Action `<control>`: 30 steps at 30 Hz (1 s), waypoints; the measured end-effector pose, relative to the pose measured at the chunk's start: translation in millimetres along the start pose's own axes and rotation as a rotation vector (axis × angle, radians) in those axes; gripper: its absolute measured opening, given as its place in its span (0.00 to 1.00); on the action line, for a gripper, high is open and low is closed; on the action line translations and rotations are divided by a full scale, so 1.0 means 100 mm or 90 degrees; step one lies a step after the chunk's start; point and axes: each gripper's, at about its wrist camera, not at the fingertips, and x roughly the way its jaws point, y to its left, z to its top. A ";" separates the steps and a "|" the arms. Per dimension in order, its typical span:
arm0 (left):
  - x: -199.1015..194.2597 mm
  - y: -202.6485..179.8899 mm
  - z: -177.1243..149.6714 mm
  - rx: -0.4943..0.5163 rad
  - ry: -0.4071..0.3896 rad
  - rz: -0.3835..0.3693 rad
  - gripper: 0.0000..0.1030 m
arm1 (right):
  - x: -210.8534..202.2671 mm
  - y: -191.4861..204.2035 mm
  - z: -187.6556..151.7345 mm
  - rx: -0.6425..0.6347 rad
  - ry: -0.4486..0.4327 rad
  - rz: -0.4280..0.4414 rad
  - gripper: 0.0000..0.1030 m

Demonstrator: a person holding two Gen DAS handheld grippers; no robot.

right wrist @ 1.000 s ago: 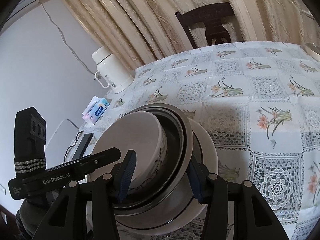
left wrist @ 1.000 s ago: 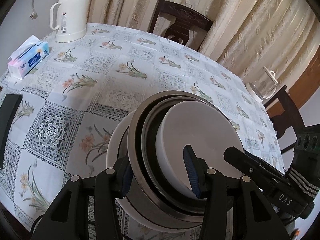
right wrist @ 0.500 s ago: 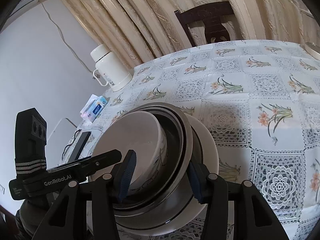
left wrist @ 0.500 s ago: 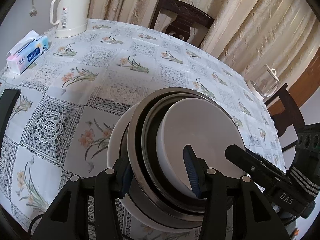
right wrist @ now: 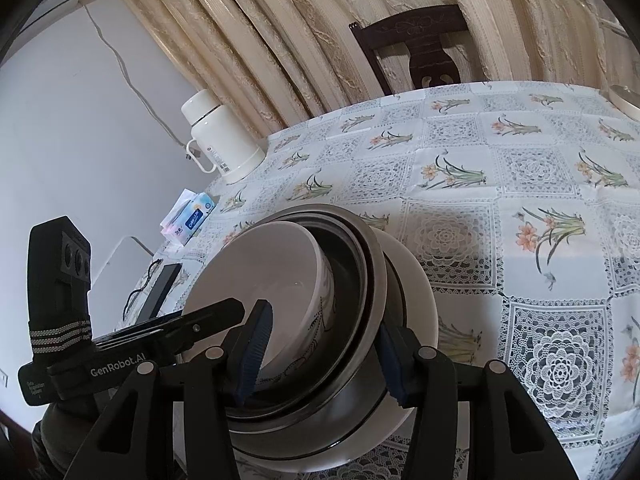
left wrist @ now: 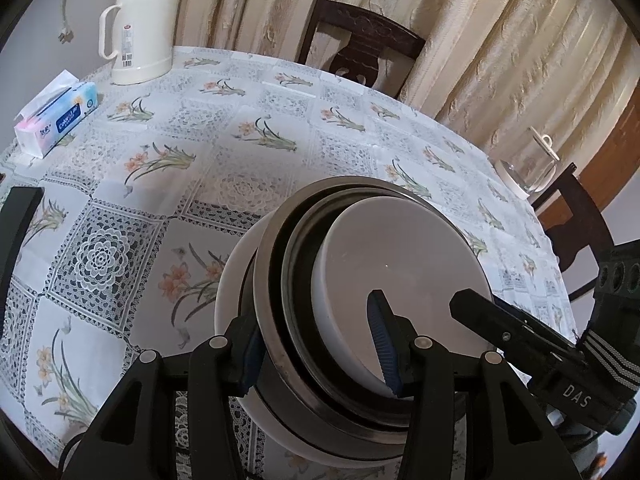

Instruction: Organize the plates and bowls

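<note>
A nested stack is gripped from two sides: a wide white bowl (left wrist: 232, 300) (right wrist: 416, 288) at the bottom, steel bowls (left wrist: 276, 280) (right wrist: 372, 280) in it, and a white bowl (left wrist: 400, 264) (right wrist: 272, 272) innermost. My left gripper (left wrist: 316, 344) is shut on the stack's near rim, one finger outside the steel wall and one inside the inner bowl. My right gripper (right wrist: 324, 352) clamps the opposite rim the same way. Each gripper shows in the other's view: right gripper (left wrist: 520, 332), left gripper (right wrist: 180, 328). The stack sits tilted over the floral tablecloth (left wrist: 120, 240); whether it touches the cloth I cannot tell.
A cream thermos (left wrist: 140, 28) (right wrist: 216, 144) and a tissue box (left wrist: 56, 120) (right wrist: 190, 220) stand at the far left. A dark flat object (left wrist: 16, 232) lies at the left edge. A glass lidded jar (left wrist: 528, 172) sits far right. Dark chairs (left wrist: 360, 48) (left wrist: 576, 220) ring the table.
The table background has shifted slightly in both views, while the stack keeps its place between the fingers. Both grips are unchanged.
</note>
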 end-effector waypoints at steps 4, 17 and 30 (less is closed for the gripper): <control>0.00 -0.01 -0.02 0.008 -0.007 0.008 0.48 | 0.00 0.00 0.00 -0.001 -0.002 -0.002 0.53; -0.06 -0.04 -0.10 0.040 -0.036 0.035 0.52 | -0.01 0.07 -0.05 -0.009 -0.010 -0.014 0.53; -0.13 -0.04 -0.12 0.046 -0.051 0.025 0.56 | -0.02 0.12 -0.11 -0.019 -0.027 -0.032 0.55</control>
